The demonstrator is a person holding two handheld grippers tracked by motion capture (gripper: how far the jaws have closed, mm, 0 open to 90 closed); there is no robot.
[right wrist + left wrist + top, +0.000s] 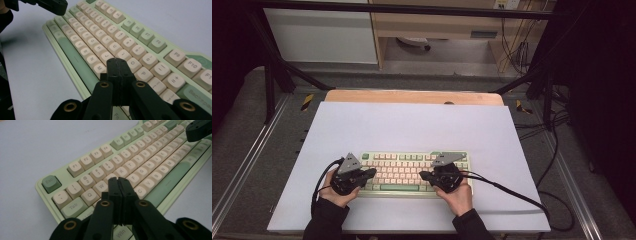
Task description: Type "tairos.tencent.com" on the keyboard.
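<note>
- I see the keyboard [404, 172] lying flat on the white sheet [412, 125] that covers the table [412, 96], toward the near side, with its long edge parallel to the front edge of the table.
- It has a pale green case, cream letter keys and some green keys; the Esc key [51, 183] is green and sits at the far left corner.
- My left gripper [371, 173] is over the left end of the keyboard, and its fingers [115, 188] are pressed together with nothing between them.
- In the left gripper view these fingers point at the area around the W, E and D keys; I cannot tell for sure if the tips touch a key or stay just above it.
- My right gripper [424, 175] is over the right part of the keyboard, and its fingers [113, 68] are also closed flat against each other, with nothing held.
- In the right gripper view they stand above the keys near M, K and L.
- The two grippers face each other across the middle keys, apart from one another.
- In each gripper view the other gripper appears far off at the top edge, above the opposite end of the keyboard.
- A black cable [507, 192] goes from the right gripper across the sheet to the right.
</note>
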